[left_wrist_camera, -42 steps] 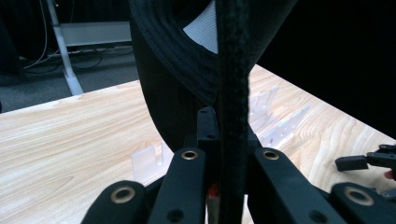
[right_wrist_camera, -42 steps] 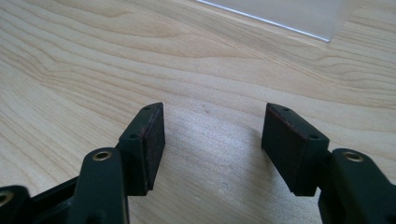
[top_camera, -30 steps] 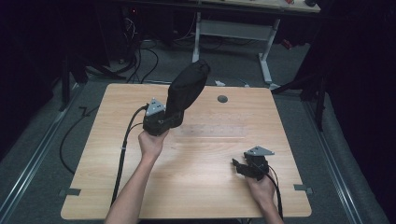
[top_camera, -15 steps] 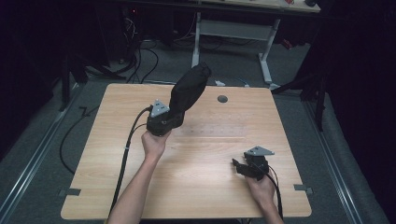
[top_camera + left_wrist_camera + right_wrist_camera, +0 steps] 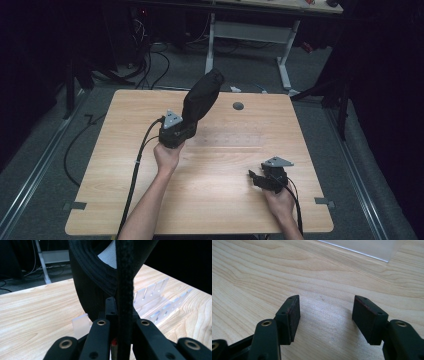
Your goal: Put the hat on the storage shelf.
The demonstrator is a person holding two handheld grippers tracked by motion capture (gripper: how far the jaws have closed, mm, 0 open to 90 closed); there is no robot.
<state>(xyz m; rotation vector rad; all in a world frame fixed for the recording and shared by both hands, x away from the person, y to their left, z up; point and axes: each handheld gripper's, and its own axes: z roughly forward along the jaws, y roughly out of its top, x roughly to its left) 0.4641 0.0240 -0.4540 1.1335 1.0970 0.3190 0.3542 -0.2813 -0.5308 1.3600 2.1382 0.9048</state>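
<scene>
Two grippers noted: left gripper (image 5: 186, 121) clamped on black shoe (image 5: 201, 97), raised mid-table (image 5: 125, 200), edges well clear. Right gripper (image 5: 325, 312), jaws apart, rests near front-right edge.

Left gripper (image 5: 186, 121) raised, fingers clamped, right gripper (image 5: 256, 178) low, fingers apart

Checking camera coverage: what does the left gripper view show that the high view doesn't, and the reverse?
Left gripper view: the jaws clamped on the black shoe's thin edge, its pale lining, and the slots of a clear rack behind it. High view: both hands, the right gripper low over the table with nothing between its jaws, cables, the floor. Both: shoe, left gripper, wooden tabletop.
</scene>
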